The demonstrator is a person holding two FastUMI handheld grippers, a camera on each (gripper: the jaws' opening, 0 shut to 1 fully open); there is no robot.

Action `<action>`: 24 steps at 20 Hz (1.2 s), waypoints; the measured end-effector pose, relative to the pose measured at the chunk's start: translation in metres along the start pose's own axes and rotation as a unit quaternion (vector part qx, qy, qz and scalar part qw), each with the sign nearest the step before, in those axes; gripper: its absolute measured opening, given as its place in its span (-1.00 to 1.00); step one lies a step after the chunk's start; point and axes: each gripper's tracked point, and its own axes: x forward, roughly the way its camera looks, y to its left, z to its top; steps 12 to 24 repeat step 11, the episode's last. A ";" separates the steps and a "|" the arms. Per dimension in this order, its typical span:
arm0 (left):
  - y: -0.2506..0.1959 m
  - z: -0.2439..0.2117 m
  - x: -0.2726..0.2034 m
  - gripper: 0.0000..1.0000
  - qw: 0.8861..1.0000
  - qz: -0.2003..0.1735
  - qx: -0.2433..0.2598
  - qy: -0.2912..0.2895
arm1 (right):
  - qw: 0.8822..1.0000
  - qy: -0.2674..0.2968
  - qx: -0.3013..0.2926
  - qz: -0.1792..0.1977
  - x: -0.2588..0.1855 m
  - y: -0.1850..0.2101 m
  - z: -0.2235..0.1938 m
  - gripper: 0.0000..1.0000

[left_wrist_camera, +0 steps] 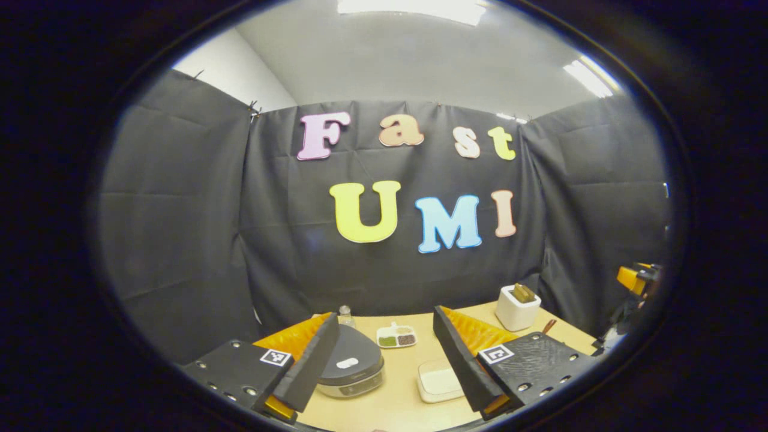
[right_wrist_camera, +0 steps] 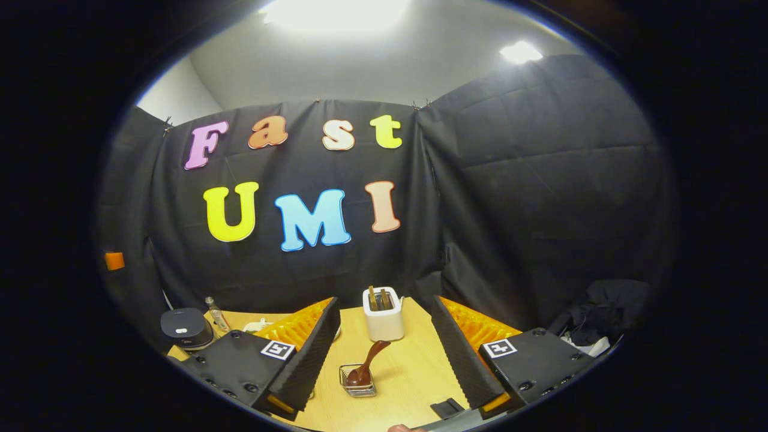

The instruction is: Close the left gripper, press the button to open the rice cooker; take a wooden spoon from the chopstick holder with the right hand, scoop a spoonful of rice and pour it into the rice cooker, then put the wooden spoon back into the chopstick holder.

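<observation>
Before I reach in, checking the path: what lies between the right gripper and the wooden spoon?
Bare tabletop in the right gripper view; the brown wooden spoon stands in its wire holder.

1. The left gripper [left_wrist_camera: 384,360] is held above the table, its fingers spread wide apart with nothing between them
2. The right gripper [right_wrist_camera: 381,354] is likewise raised, level, jaws wide and gripping nothing

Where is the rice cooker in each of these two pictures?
Left gripper view: the rice cooker sits low, left of centre, lid shut, close in between the tool's two fingers.
Right gripper view: the rice cooker is small and far off at the table's lower left edge.
Shared landmark: the white holder standing on the table.
</observation>
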 end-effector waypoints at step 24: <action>-0.025 -0.013 0.020 0.97 0.999 0.021 -0.045 -0.005 | 0.995 0.007 -0.030 0.091 0.067 -0.010 0.006 0.86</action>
